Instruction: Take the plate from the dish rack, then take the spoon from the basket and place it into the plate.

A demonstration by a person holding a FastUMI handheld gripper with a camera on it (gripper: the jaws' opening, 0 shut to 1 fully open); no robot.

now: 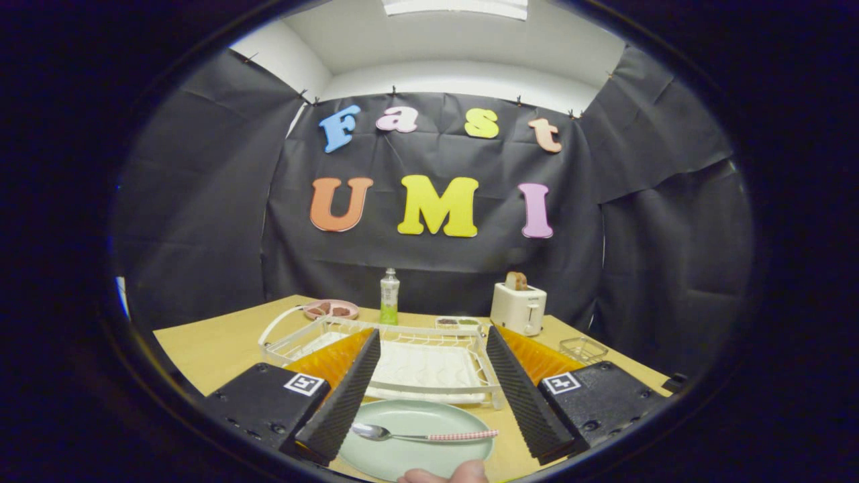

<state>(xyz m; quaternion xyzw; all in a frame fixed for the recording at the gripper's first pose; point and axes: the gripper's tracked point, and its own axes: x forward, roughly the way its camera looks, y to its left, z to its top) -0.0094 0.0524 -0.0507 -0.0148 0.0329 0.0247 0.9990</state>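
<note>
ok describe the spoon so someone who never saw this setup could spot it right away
On the wooden table, just in front of the white wire dish rack, a pale green plate lies flat between the open gripper fingers. The spoon rests across it: a shiny metal bowl with a pink-and-white chequered handle, the plate's sole utensil.

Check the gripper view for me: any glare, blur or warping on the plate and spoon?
Gripper view: the spoon lies sharp on the plate between the open gripper fingers; its bowl shows a small highlight, no washout; fisheye bends the table edge and dish rack; lighting even, shadows soft.
</note>
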